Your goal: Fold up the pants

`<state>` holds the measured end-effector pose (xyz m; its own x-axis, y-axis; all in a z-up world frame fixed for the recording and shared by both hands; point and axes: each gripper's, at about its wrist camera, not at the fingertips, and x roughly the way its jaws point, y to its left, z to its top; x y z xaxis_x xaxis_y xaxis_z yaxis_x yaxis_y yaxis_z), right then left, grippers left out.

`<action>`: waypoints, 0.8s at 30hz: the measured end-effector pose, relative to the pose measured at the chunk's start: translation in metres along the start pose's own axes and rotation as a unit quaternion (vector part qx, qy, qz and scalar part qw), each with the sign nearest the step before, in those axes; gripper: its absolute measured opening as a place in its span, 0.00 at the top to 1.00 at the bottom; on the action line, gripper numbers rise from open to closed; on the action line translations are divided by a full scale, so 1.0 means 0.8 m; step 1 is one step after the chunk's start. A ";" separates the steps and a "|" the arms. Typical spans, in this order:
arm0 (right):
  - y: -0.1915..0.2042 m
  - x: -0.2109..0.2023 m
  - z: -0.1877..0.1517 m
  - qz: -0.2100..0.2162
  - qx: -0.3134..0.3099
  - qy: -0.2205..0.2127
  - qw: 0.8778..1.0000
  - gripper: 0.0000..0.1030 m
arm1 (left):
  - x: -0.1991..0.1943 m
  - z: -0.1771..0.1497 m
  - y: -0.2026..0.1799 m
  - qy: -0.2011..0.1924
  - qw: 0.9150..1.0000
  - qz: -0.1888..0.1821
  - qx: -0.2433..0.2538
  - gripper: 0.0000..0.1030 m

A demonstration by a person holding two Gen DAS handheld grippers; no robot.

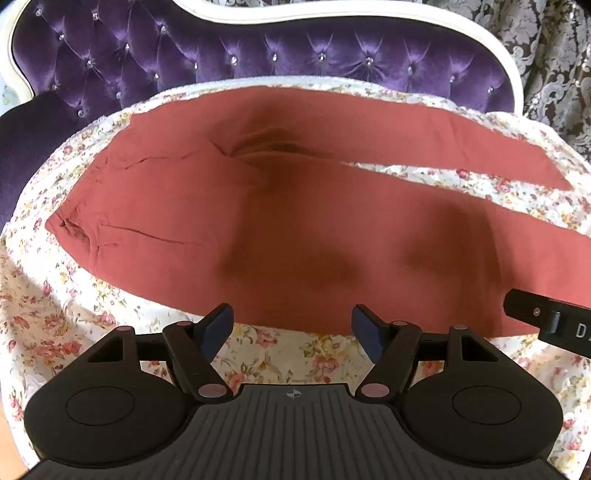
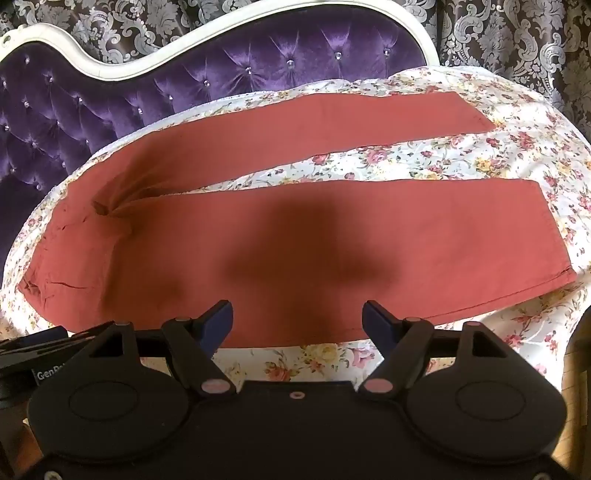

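- Purple tufted velvet headboard [image 1: 258, 55], studded with small crystal buttons and edged by a curved white frame [image 2: 122, 70], fills the top of both views, with grey damask wallpaper [image 2: 509, 33] behind it.
- Below the headboard lies a floral bedspread [image 1: 48, 306] printed with pink and yellow roses on white.
- Rust-red pants [image 1: 295, 229] lie spread flat on the bedspread, unfolded, waistband toward the left of the frame and legs running to the right.
- In the right wrist view the two legs part in a narrow V: the far leg [image 2: 332, 122] ends at upper right, the near leg [image 2: 443, 236] ends at middle right, with a strip of floral cloth between them.
- Creases gather at the crotch [image 2: 110, 206], left of centre.
- Left gripper [image 1: 291, 325] hovers at the bottom centre over the near edge of the pants, jaws spread wide and grasping nothing.
- Right gripper [image 2: 297, 321] likewise hangs over the near hem edge, released, its blue pads [image 2: 221, 321] clear of the cloth.
- Dark soft shadows fall on the pants ahead of each gripper.
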<state>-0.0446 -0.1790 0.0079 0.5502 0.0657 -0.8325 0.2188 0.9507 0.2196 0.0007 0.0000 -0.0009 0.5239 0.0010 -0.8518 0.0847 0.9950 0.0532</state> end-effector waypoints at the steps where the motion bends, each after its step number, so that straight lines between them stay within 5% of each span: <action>1: 0.000 0.001 0.000 0.001 0.000 0.001 1.000 0.23 | 0.001 0.000 0.000 0.003 1.000 0.000 0.000 0.33; 8: 0.004 0.004 0.000 0.004 0.000 0.007 1.000 0.24 | 0.010 -0.002 -0.004 0.030 1.000 0.001 0.000 0.33; 24: 0.001 0.008 0.003 0.007 0.003 0.015 1.000 0.24 | 0.012 -0.002 -0.009 0.019 1.000 0.003 0.004 0.33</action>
<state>-0.0393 -0.1784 0.0041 0.5291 0.0877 -0.8440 0.2157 0.9481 0.2337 0.0039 -0.0068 -0.0103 0.4915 0.0108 -0.8708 0.0879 0.9942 0.0620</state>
